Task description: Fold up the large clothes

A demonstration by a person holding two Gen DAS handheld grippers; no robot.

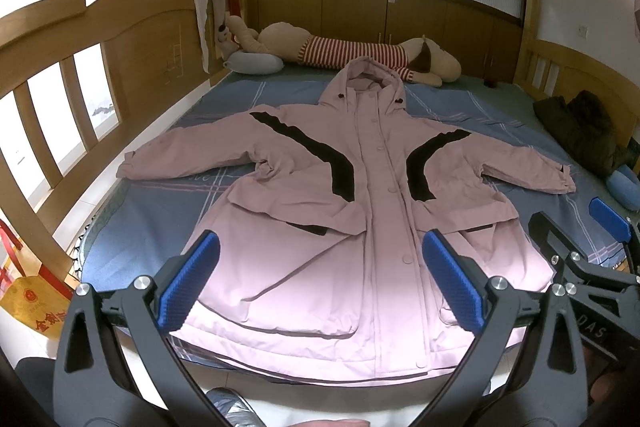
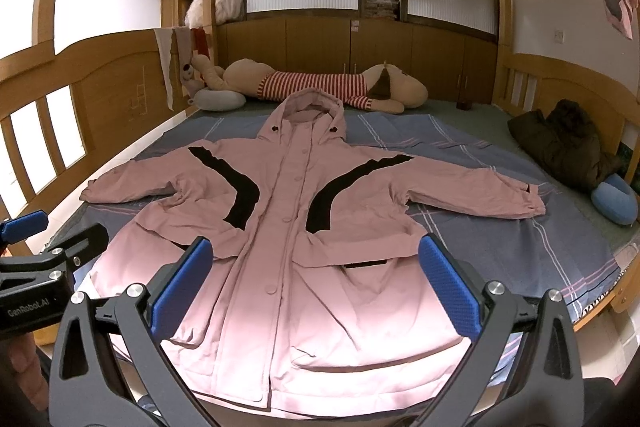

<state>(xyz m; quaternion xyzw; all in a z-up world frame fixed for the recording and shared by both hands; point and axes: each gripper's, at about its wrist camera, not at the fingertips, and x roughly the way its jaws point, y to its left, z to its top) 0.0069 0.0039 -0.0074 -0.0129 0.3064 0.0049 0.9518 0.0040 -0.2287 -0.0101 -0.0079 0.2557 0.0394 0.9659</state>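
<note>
A large pink coat (image 1: 360, 211) is laid flat, front up, on a bed covered with a blue striped sheet (image 1: 160, 227). Its hood (image 1: 368, 79) is pointed toward 12 o'clock and its hem toward 6 o'clock, nearest the cameras. Both sleeves are spread outward, one toward 9 o'clock and the other toward 3 o'clock. Black curved panels are seen on the chest at either side of the buttoned front.

The left gripper (image 1: 320, 279) is held above the hem end of the coat, with its blue-padded jaws spread wide and nothing between them. The right gripper (image 2: 324, 287) is held likewise over the hem, its jaws also spread wide and empty. In the left wrist view the right gripper (image 1: 576, 231) is seen at 3 o'clock; in the right wrist view the left gripper (image 2: 56, 231) is seen at 9 o'clock.

Beyond the hood, at 12 o'clock, a long plush dog (image 1: 344, 55) in a red-and-white striped shirt is laid across the head of the bed, with a grey pillow (image 1: 256, 63) beside it. A dark green garment (image 2: 568, 143) is heaped at 2 o'clock near the wooden bed rail (image 2: 560, 83), and a blue cushion (image 2: 616, 199) is set just beside it. A red-and-yellow bag (image 1: 28, 287) is visible at 8 o'clock in the left wrist view, outside the bed frame.
</note>
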